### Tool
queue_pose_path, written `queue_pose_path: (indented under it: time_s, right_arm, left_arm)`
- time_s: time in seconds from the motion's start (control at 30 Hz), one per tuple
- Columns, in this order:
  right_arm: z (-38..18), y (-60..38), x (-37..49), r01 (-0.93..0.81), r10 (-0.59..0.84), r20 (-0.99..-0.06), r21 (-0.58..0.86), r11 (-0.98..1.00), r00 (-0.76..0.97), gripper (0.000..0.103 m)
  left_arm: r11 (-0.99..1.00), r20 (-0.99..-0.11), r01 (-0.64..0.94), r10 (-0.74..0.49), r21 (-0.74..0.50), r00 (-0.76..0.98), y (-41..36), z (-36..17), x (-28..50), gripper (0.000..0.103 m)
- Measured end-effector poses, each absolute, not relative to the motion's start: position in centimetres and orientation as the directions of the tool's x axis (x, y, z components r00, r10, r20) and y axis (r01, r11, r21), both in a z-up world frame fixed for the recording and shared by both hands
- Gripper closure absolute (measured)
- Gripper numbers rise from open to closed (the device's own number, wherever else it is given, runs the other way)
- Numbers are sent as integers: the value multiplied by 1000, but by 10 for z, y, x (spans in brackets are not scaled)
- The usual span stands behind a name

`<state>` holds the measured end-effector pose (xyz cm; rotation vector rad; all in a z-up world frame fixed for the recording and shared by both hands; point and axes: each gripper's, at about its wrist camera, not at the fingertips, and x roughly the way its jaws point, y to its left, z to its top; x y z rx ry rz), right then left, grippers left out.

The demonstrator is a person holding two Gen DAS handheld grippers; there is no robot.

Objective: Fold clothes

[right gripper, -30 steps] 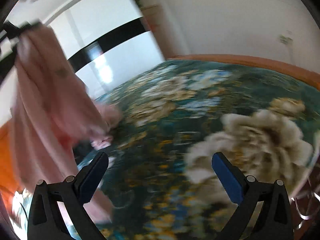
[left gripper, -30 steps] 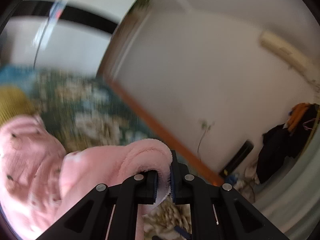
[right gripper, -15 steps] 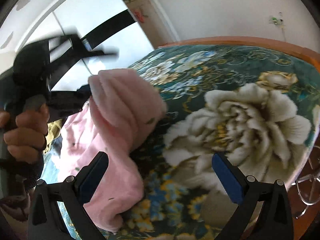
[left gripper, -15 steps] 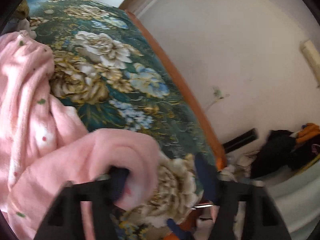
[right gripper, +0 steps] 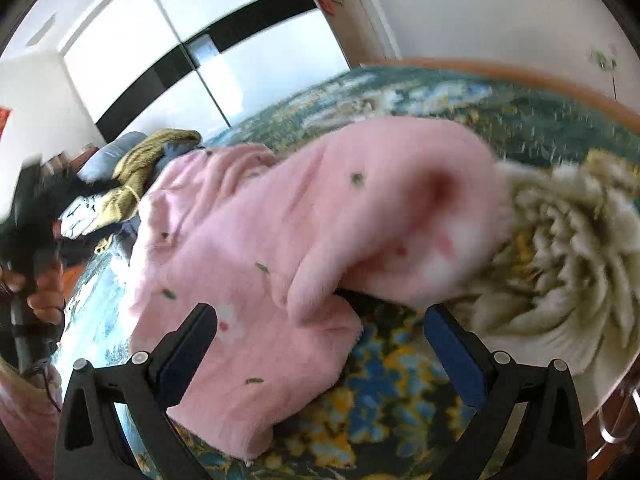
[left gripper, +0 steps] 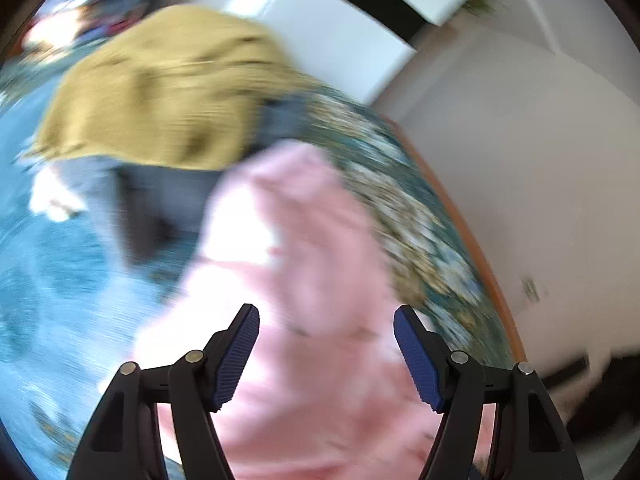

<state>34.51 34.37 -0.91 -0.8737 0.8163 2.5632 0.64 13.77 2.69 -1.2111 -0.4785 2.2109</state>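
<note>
Item: pink garment (right gripper: 280,264), fleecy, small flower and leaf print. Lying loosely heaped on the bed (right gripper: 400,408), one rounded fold humped up toward the far edge, a flat lobe spread toward the near side. Not yet a tidy fold.

Left tool (left gripper: 326,354): wide open, nothing between the pads; pink garment (left gripper: 312,280) below and ahead, contact not discernible through blur. Right tool (right gripper: 320,352): wide open, empty, hovering just over the flat lobe.

Risks, as judged:
- Humped fold likely to slump or roll open, being soft and unpinned.
- Pinch on the thick hump liable to gather several layers at once, dragging the whole heap instead of one edge.
- Fleece on the bedspread prone to bunching if pulled, not lifted.
- Hump near the bed's far edge; a push that way could send cloth over the orange rim (right gripper: 520,76).
- Nearby pile of other clothes, mustard one (left gripper: 160,84) on top, close enough to be snagged.

Surface: bed with dark green floral spread, large cream blossoms. Room: white walls, wardrobe (right gripper: 180,52) with white doors and black bands, wall socket. A hand (right gripper: 46,292) at the left margin of the right view.
</note>
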Motion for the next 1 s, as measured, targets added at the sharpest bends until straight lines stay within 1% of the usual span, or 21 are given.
queue_pose_path:
  time_s: [0.13,0.17,0.3,0.43,0.47,0.5,0.53,0.57,0.6,0.63,0.67,0.7,0.73,0.77,0.83,0.93,1.0]
  right_arm:
    - [-23,347,333,-465,55,-653,475,-747,-755,0]
    - [-24,348,331,-462,45,-651,487,-741,-757,0]
    - [-24,351,324,-442,12,-634,526,-726,-773,0]
    - [-25,351,314,-448,25,-640,509,-734,-768,0]
    - [-26,350,312,-438,12,-639,513,-738,-769,0]
    - [-27,350,310,-434,1,-641,519,-736,-768,0]
    - [-28,351,309,-434,-8,-644,525,-732,-765,0]
    - [-28,352,307,-434,-17,-646,531,-728,-763,0]
    - [-29,354,307,-429,-35,-641,553,-714,-767,0]
    - [-30,357,307,-427,-59,-634,583,-691,-771,5]
    - [-33,361,309,-434,-77,-633,610,-663,-771,10]
    - [-35,366,310,-445,-94,-633,634,-632,-768,30]
    - [-37,369,311,-457,-99,-639,642,-616,-763,57]
    - [-38,372,314,-462,-103,-639,650,-604,-763,69]
    - [-41,379,321,-468,-113,-632,670,-576,-766,81]
    - [-24,385,328,-454,-82,-622,649,-611,-779,84]
    - [2,388,330,-425,-33,-596,609,-669,-802,85]
  left_arm:
    - [-798,-681,-253,601,-548,-419,125,-3,-33,27]
    - [-789,-683,-240,611,-565,-400,126,-11,-39,27]
    - [-716,-641,-237,696,-657,-324,134,-29,-49,27]
    - [-696,-620,-268,716,-666,-322,148,-24,-45,28]
    - [-697,-618,-275,716,-662,-325,151,-22,-44,31]
    - [-702,-621,-283,711,-654,-329,153,-19,-42,36]
    - [-709,-627,-291,705,-643,-332,155,-17,-40,52]
    - [-716,-632,-298,698,-632,-336,157,-14,-39,65]
    - [-716,-635,-312,698,-624,-331,159,-11,-36,71]
    - [-712,-636,-331,702,-619,-320,160,-8,-33,81]
    - [-704,-628,-347,710,-620,-318,159,-4,-28,84]
    - [-693,-615,-361,721,-624,-321,156,0,-21,86]
    - [-678,-595,-371,735,-635,-326,150,4,-14,87]
    - [-660,-571,-377,751,-649,-331,143,8,-7,88]
    - [-631,-522,-381,774,-676,-357,122,20,6,89]
    - [-603,-448,-397,790,-692,-420,78,50,29,93]
    - [-603,-403,-432,785,-671,-471,36,74,53,93]
